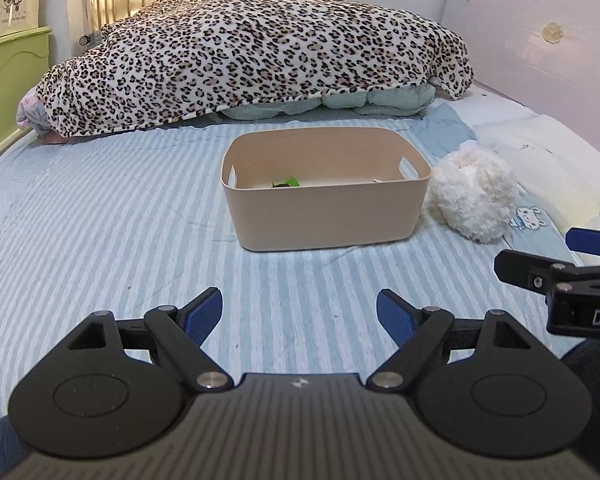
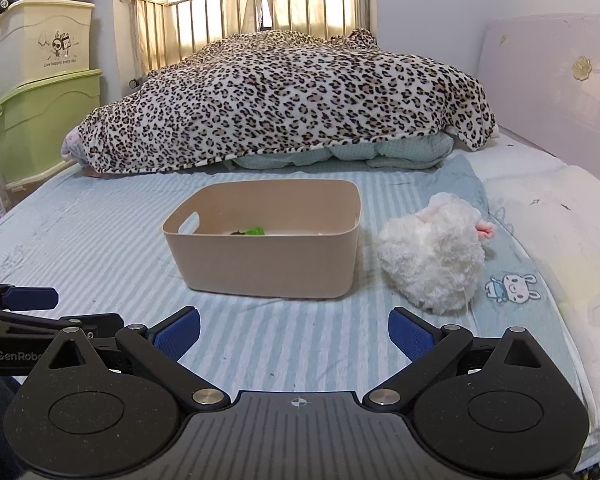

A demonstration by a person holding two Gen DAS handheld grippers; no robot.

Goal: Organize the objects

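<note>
A beige plastic bin [image 1: 328, 216] [image 2: 268, 264] stands on the striped bed sheet ahead of both grippers. A green item [image 1: 288, 182] [image 2: 254, 231] lies inside it, mostly hidden by the wall. A white fluffy plush toy [image 1: 474, 200] [image 2: 434, 256] lies on the sheet just right of the bin. My left gripper [image 1: 299, 320] is open and empty, low over the sheet in front of the bin. My right gripper [image 2: 294, 334] is open and empty, to the right of the left one. Its fingers [image 1: 592, 240] show at the right edge of the left wrist view.
A leopard-print blanket [image 1: 252, 56] [image 2: 284, 100] is heaped over folded bedding behind the bin. A pillow [image 2: 560, 240] and the headboard [image 2: 552, 80] lie on the right. Storage boxes [image 2: 40, 92] stand beside the bed on the left. A metal rail [image 2: 260, 8] runs behind.
</note>
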